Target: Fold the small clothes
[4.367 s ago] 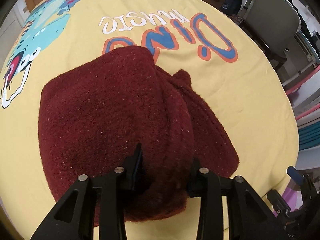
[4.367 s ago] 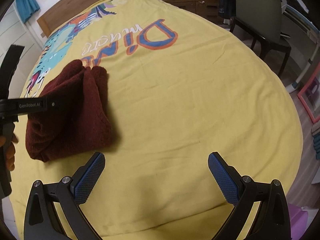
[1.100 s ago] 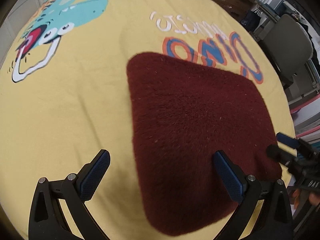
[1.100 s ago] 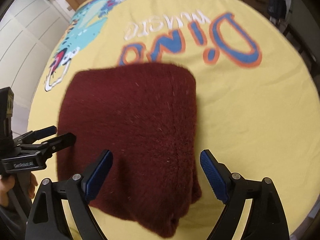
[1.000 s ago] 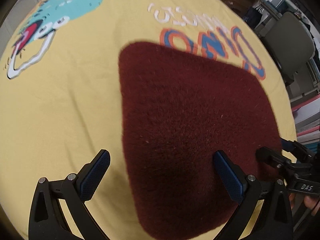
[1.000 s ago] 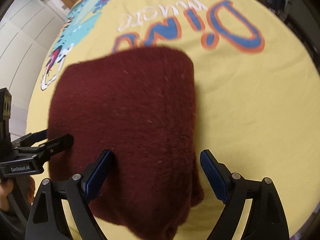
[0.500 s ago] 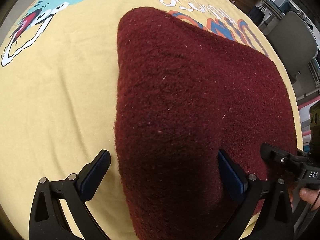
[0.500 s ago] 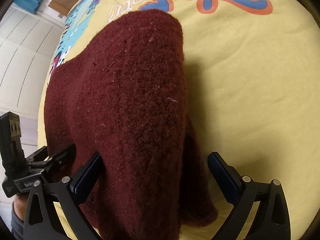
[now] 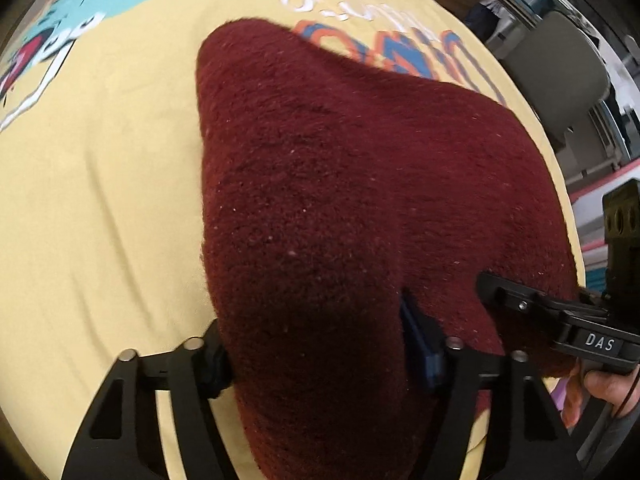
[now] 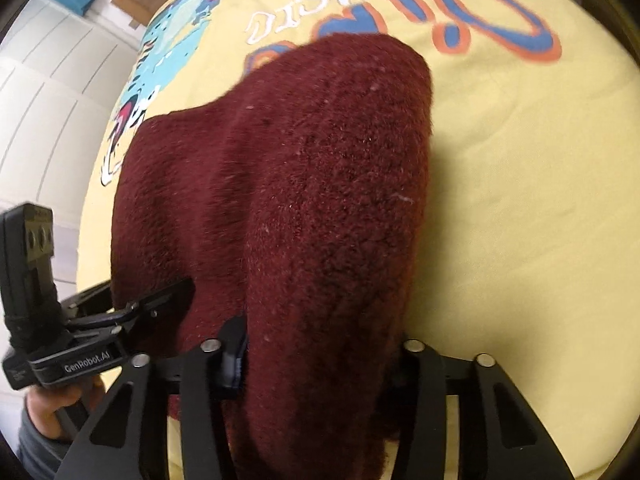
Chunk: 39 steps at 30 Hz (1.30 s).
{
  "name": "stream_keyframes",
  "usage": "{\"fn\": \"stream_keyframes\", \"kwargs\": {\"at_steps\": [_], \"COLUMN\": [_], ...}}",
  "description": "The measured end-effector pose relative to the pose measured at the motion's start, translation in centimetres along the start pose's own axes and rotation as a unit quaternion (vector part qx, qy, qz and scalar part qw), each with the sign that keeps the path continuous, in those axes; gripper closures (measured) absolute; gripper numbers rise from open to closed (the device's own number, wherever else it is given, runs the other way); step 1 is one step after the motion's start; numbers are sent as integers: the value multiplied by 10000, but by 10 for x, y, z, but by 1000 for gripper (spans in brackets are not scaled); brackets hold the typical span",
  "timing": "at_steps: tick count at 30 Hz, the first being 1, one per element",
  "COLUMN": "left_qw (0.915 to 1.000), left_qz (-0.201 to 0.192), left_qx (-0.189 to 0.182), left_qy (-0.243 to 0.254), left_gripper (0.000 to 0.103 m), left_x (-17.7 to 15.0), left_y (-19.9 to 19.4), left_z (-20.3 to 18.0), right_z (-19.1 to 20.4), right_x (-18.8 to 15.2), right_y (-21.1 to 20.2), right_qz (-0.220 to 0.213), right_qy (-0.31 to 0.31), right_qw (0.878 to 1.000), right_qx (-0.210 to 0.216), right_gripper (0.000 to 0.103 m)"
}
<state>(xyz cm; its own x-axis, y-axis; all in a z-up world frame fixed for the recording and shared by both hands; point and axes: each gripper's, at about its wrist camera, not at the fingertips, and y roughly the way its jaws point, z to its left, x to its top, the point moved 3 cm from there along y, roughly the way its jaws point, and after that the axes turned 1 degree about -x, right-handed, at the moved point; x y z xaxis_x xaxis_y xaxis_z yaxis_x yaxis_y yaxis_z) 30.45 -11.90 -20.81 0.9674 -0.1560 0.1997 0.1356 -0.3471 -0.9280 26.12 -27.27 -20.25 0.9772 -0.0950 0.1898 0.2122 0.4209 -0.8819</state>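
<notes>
A dark red fuzzy knit garment [image 9: 360,184] lies folded on a yellow printed bedsheet [image 9: 100,200]. My left gripper [image 9: 316,352] is at its near left edge, jaws closing, pads pressing a thick bunch of the fabric between them. In the right wrist view the same garment [image 10: 300,160] bulges up between the closing jaws of my right gripper [image 10: 320,356], which pinches the near right edge; its right pad is hidden by fabric. Each view also shows the other gripper beside it: the right gripper [image 9: 520,304] and the left gripper [image 10: 152,300], both biting into the garment.
The sheet [image 10: 520,200] carries a dinosaur print and large blue-orange lettering [image 10: 500,12]. A grey chair [image 9: 560,72] stands past the bed's right side, white cupboard doors [image 10: 40,120] on the left. A person's hand [image 9: 604,384] holds each gripper handle.
Both grippers came down onto the garment's near edge. Their jaws went from wide open to narrowed on the fabric, which now bunches up between the pads.
</notes>
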Motion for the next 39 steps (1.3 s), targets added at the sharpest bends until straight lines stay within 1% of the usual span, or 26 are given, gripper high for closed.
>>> {"fn": "stream_keyframes", "kwargs": {"at_steps": [2,4,7,9,12,14,17,20,23,25,27,28,29,30,31,32,34,37,39], "left_qw": [10000,9998,9989,9983,9973,9969,9969,9972,9978,9980,9977,9973,9967,9964,9962,9962,9963,9962,9961], "left_qz": [-22,-61,-223,-358,-557,-670,-726,-726,-631,-507,-426,-482,-560,-600,-611,-587,-539,-519,-553], "left_qx": [-67,-174,-344,-360,-382,-347,-283,-190,-85,-55,-78,-102,-70,-43,-32,-28,14,221,301], "left_qy": [18,73,212,296,276,230,111,-26,-203,-376,-514,-550,-579,-598,-614,-640,-664,-664,-626], "left_gripper": [53,56,57,57,57,57,57,57,57,55,51,45,38,37,35,34,34,32,24], "left_x": [0,-1,-3,-2,0,-4,-14,-27,-41,-48,-59,-63,-65,-64,-64,-64,-60,-55,-58], "left_y": [-7,-18,-46,-64,-92,-107,-119,-119,-110,-95,-80,-76,-76,-77,-79,-79,-86,-96,-105], "left_z": [-1,-3,-2,4,13,29,49,72,95,109,118,121,123,123,125,125,132,129,130], "right_z": [7,16,34,58,87,107,130,144,147,152,149,147,144,142,143,146,150,150,142], "right_x": [-1,-2,-1,4,9,12,11,7,-1,-1,0,2,3,4,6,7,10,9,3], "right_y": [-10,-22,-38,-46,-49,-41,-25,0,33,54,63,65,65,64,62,60,52,39,28], "right_qz": [-95,-186,-309,-415,-503,-482,-391,-208,69,211,232,226,239,243,204,147,9,-177,-266], "right_qy": [-69,-146,-304,-453,-634,-754,-864,-889,-834,-782,-730,-685,-654,-678,-783,-882,-1062,-1189,-1245], "right_qw": [9999,9997,9991,9981,9967,9959,9954,9957,9964,9967,9970,9974,9976,9974,9965,9953,9930,9904,9889], "right_qx": [-67,-77,-21,15,71,105,126,150,109,-22,-54,-25,-16,-64,-228,-366,-508,-689,-763], "right_gripper": [60,61,61,61,61,61,61,60,59,55,45,43,37,28,25,23,23,20,17]}}
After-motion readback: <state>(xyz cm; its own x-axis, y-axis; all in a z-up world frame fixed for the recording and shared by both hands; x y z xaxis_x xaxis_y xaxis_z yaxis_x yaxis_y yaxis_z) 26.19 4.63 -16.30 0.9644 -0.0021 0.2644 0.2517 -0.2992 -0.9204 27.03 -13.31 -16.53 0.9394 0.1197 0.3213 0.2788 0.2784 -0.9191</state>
